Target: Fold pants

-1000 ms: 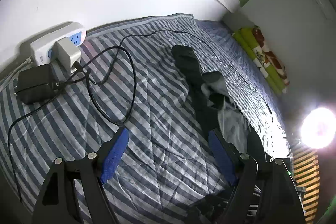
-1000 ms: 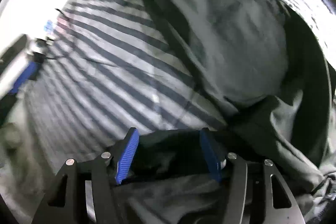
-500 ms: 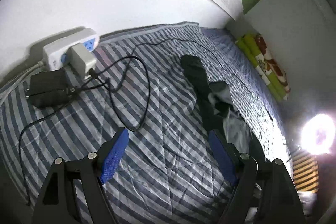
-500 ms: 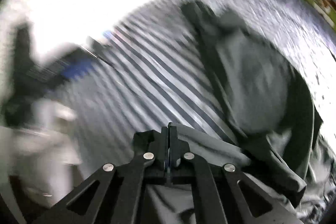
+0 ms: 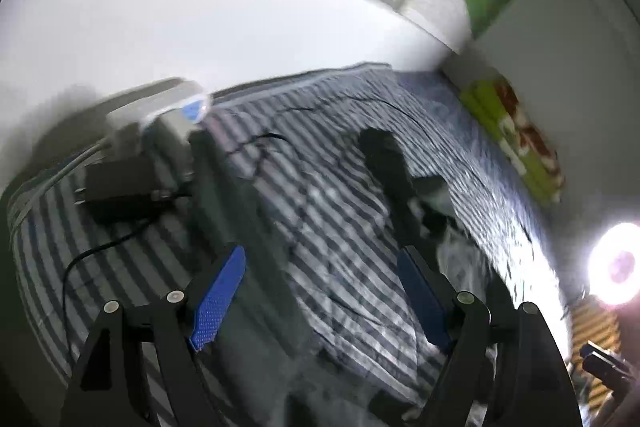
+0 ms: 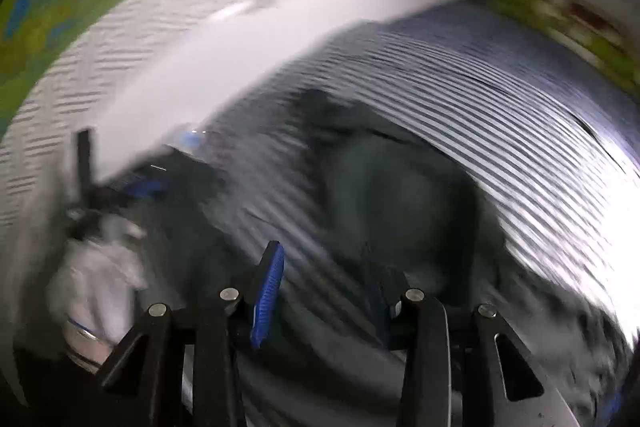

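Pants [image 5: 386, 163] lengthwise along striped bed [image 5: 320, 227]

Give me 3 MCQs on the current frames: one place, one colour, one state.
1. Where do the dark pants lie?
A. on the striped bedspread
B. on the floor
C. over a chair

2. What colour are the pads on the left gripper?
A. red
B. blue
C. white

3. What state is the left gripper in?
A. shut on the pants
B. shut on a cable
C. open, gripping nothing

Answers:
1 A, the pants stretch across the stripes, right of the power strip.
2 B, both pads show blue in the left wrist view.
3 C, its pads stand wide apart, pressing on nothing.
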A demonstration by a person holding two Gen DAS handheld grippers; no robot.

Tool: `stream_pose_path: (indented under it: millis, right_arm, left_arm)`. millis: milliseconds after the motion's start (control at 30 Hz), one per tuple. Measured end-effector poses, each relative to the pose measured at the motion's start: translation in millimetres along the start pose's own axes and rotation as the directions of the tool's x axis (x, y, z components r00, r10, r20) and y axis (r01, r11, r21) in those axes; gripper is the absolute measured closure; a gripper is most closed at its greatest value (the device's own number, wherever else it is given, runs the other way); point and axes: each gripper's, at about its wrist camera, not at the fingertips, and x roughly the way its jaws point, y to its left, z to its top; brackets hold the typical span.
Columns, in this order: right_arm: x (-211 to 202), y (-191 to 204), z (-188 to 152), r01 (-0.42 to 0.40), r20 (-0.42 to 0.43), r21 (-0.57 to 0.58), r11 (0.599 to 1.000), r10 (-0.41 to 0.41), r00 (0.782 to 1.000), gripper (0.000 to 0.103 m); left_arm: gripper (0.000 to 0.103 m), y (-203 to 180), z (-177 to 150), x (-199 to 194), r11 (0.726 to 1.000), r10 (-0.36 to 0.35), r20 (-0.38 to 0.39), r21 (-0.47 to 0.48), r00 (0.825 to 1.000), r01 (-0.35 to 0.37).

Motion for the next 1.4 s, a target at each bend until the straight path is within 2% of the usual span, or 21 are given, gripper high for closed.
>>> stream_pose_path:
  millis: [67,133,233,333,367,500,600,700,800,867,1000,1033,1067,1100,1133,1200,1233,1267,1300,1367,1400]
  right_arm:
    - [-27.6,-53.4,-40.0,0.064,0.017,0.09,0.994,-0.066,0.998,0.067]
    - [-59.5,-101.4,-86.5,0.168,0.027,0.19,0.967,-0.176,0.984,0.067]
    - [-113.7,-165.0,-168.1,0.285,0.025,0.363,0.887,-0.315,0.949,0.066]
    - [-157.9,-213.8,-241.8,0.331,0.004,0.51,0.794,-0.387,0.922,0.066]
    - [-171.1,-227.5,-268.0,0.336,-0.004,0.561,0.756,-0.404,0.915,0.066]
    - [-184.7,-252.7,-319.2,0.297,-0.006,0.637,0.711,-0.381,0.925,0.064]
    - [-169.1,-250.5,-333.7,0.279,-0.013,0.626,0.728,-0.347,0.938,0.063]
    - [-142.2,-239.3,-337.1,0.282,-0.027,0.561,0.778,-0.323,0.946,0.061]
    - [-117.5,-233.4,-338.5,0.314,-0.049,0.484,0.817,-0.332,0.942,0.059]
    - [-104.3,-235.5,-341.1,0.314,-0.043,0.452,0.835,-0.331,0.942,0.059]
    - [-85.1,-236.9,-339.9,0.313,-0.013,0.406,0.859,-0.337,0.941,0.061]
    - [-83.1,-238.6,-340.6,0.298,-0.002,0.405,0.864,-0.324,0.946,0.071]
    - [-83.8,-240.9,-341.8,0.28,0.021,0.405,0.87,-0.315,0.949,0.076]
    - [-88.0,-244.2,-343.4,0.253,0.059,0.407,0.878,-0.301,0.952,0.087]
    - [-93.6,-248.9,-344.7,0.218,0.088,0.421,0.881,-0.279,0.956,0.091]
    - [-112.7,-263.7,-342.1,0.122,0.139,0.483,0.867,-0.213,0.967,0.091]
    - [-123.9,-266.9,-338.3,0.099,0.179,0.487,0.868,-0.21,0.961,0.091]
    - [-135.4,-269.0,-331.4,0.114,0.203,0.478,0.871,-0.235,0.95,0.091]
    - [-142.2,-269.4,-324.5,0.148,0.213,0.463,0.874,-0.272,0.939,0.088]
    - [-144.3,-269.3,-311.9,0.204,0.208,0.432,0.878,-0.317,0.925,0.086]
    - [-140.8,-270.3,-307.0,0.208,0.197,0.423,0.882,-0.313,0.929,0.086]
  left_arm:
    - [0.022,-19.4,-7.2,2.8,0.998,-0.025,-0.014,0.055,1.0,0.026]
    - [0.022,-42.9,-17.7,4.9,0.992,-0.059,-0.033,0.111,0.998,0.063]
    - [0.021,-94.5,-50.7,6.4,0.951,-0.109,-0.111,0.278,0.988,0.136]
    - [0.018,-152.4,-107.9,0.1,0.856,-0.13,-0.193,0.473,0.973,0.208]
    - [0.017,-171.3,-131.4,-2.9,0.813,-0.137,-0.224,0.531,0.965,0.238]
    - [0.016,-231.5,-216.7,-11.5,0.64,-0.128,-0.333,0.692,0.934,0.335]
    - [0.016,-260.3,-270.9,-19.4,0.515,-0.109,-0.402,0.759,0.909,0.398]
    - [0.016,-269.0,-305.1,-22.7,0.436,-0.066,-0.463,0.784,0.884,0.442]
    - [0.016,-269.4,-322.1,-27.1,0.38,-0.01,-0.43,0.833,0.903,0.401]
    - [0.016,-265.6,-321.5,-17.9,0.374,0.033,-0.418,0.848,0.908,0.376]
    - [0.02,-259.9,-312.7,9.9,0.427,0.115,-0.428,0.836,0.896,0.345]
    - [0.036,-259.6,-309.8,14.3,0.436,0.123,-0.44,0.829,0.89,0.349]
    - [0.046,-260.7,-306.9,17.4,0.449,0.138,-0.442,0.826,0.886,0.342]
    - [0.065,-263.3,-303.7,20.3,0.459,0.156,-0.444,0.824,0.882,0.334]
    - [0.067,-265.8,-299.5,21.4,0.464,0.167,-0.45,0.821,0.877,0.333]
    - [0.065,-273.7,-286.8,21.2,0.465,0.185,-0.413,0.836,0.892,0.291]
    - [0.055,-279.2,-280.0,21.1,0.453,0.197,-0.381,0.852,0.903,0.261]
    - [0.046,-283.4,-276.4,21.0,0.438,0.216,-0.348,0.87,0.912,0.228]
    - [0.031,-289.0,-271.4,18.0,0.423,0.226,-0.286,0.89,0.931,0.17]
    - [0.03,-298.1,-266.6,6.9,0.431,0.191,-0.273,0.887,0.943,0.169]
    - [0.03,-303.8,-269.4,-3.4,0.433,0.16,-0.287,0.88,0.945,0.194]
